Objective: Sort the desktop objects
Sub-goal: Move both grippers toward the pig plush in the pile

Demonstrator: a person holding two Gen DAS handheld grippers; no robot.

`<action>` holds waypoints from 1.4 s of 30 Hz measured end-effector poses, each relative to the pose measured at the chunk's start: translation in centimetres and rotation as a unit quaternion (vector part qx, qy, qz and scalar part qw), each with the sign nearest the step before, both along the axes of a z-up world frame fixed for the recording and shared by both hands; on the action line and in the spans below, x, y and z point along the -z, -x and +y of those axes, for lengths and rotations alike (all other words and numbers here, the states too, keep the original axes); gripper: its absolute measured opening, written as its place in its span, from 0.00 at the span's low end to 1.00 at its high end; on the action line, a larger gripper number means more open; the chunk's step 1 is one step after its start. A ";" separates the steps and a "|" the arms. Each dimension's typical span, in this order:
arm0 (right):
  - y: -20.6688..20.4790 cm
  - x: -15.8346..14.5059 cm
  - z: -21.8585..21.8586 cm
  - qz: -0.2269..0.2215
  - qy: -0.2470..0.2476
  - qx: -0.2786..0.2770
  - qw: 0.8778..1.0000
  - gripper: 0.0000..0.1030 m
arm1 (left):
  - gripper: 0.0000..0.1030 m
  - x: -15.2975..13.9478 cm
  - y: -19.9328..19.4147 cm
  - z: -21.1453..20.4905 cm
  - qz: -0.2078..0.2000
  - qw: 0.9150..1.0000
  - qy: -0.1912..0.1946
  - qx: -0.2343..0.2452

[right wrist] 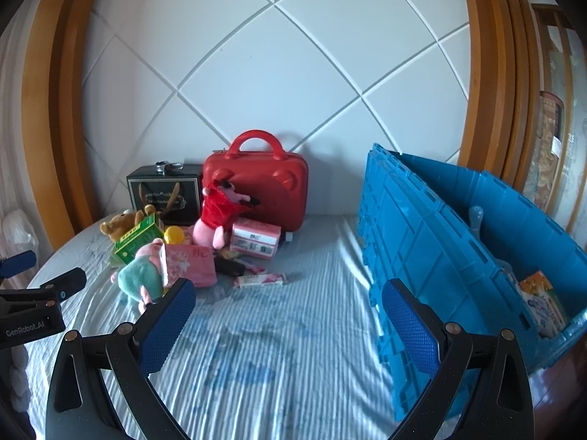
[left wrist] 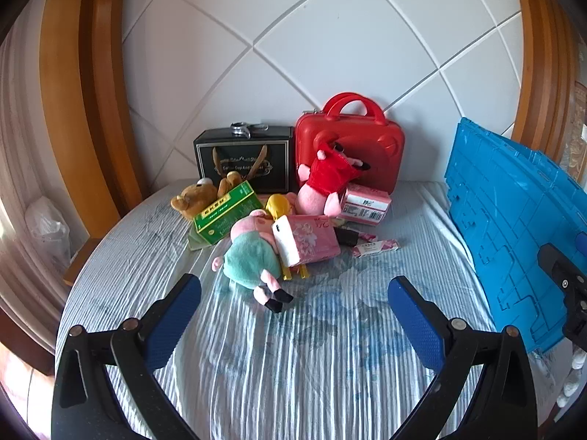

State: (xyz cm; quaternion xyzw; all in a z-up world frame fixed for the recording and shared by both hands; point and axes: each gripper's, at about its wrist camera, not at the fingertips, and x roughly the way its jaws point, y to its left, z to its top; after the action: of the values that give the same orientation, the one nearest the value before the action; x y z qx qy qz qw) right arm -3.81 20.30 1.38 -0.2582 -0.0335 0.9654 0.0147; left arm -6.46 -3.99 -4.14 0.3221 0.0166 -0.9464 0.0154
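two open grippers over a heap of toys and boxes

both grippers hang above the striped bedsheet with their jaws wide apart and nothing between them: the left gripper faces the heap, the right gripper sits nearer the blue crate.

the things to sort lie in one heap near the white padded wall, left of the crate. counted there: three plush toys, namely one brown bear, one pig in a green dress lying on its side, and one pig in a red dress leaning head-down against the red case. there are two pink tissue packs: a soft one touching the green-dressed pig, and a boxier one beside the red case. one green carton rests against the bear. one yellow bottle pokes out between carton and pigs. one slim pink packet lies alone on the sheet. one black gift bag stands left of the red case.

the crate stands apart at the right; the right wrist view shows a few items already inside, too unclear to count.
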 end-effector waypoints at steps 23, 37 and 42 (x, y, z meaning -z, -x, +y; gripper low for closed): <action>16.4 12.7 -7.5 -0.178 0.012 -0.134 0.975 1.00 | 1.00 13.9 10.7 -8.5 -0.178 0.975 -0.024 -0.131; 22.5 18.4 -6.1 -0.233 0.005 -0.106 0.967 1.00 | 0.68 21.8 21.3 -5.5 -0.221 0.968 0.022 -0.114; 23.6 19.1 -6.2 -0.236 0.002 -0.107 0.966 1.00 | 0.69 22.3 20.1 -11.4 -0.221 0.965 -0.025 -0.137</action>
State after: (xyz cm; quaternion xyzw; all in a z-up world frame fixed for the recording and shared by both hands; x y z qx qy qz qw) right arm -27.38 14.09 -17.76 -0.4734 -0.0620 0.8732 -0.0978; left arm -26.55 -15.40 -26.43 0.5186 0.0802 -0.8396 0.1402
